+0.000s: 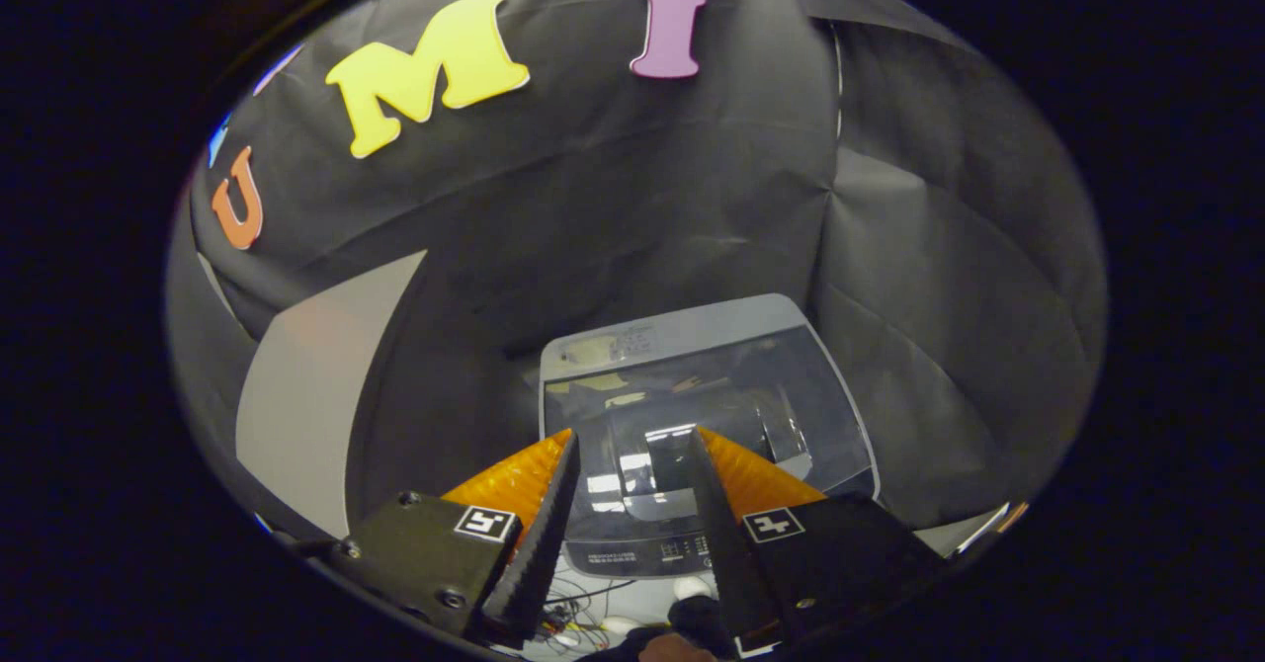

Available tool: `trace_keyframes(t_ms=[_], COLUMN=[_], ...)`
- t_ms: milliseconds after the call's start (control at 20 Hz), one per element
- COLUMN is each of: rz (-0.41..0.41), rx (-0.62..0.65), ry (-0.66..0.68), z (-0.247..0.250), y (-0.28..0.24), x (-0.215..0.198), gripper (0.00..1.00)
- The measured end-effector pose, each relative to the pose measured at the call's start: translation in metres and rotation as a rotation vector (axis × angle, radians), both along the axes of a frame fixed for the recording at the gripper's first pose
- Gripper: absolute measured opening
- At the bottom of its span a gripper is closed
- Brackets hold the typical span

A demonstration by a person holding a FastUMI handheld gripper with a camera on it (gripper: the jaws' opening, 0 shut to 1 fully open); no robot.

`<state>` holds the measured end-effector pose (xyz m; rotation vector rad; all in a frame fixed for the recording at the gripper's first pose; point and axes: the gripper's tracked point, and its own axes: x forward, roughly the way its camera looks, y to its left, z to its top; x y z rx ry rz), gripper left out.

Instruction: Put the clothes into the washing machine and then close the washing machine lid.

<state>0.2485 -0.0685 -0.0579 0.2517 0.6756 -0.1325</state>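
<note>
Dim booth, perhaps lid point(692, 415) glare

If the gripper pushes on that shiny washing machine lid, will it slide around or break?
The washing machine lid looks shut, flat and glossy, with lights reflecting in it, so the open gripper held above it would probably slip on it. It seems a stiff, glass-like panel in a grey frame, so it likely won't bend, though hard knocks could be risky. It is probably hinged, so it should swing, not slide.

The tool point(632, 450) hangs above a grey top-loading washing machine point(704, 425), its two fingers spread apart with nothing between them. The machine's glossy dark lid point(781, 395) lies flat and closed below. Loose wires point(583, 608) trail beneath the machine's front panel.
</note>
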Motion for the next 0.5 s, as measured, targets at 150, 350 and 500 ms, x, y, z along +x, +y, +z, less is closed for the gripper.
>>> trace_keyframes(t_ms=[150, 350, 500], rz=[-0.023, -0.036, -0.035], rx=[0.001, -0.029, -0.054], ry=[-0.055, -0.145, -0.204], z=[0.012, 0.033, 0.049], y=[-0.004, -0.014, -0.024], x=[-0.011, -0.025, -0.039], gripper=[0.70, 0.70, 0.70])
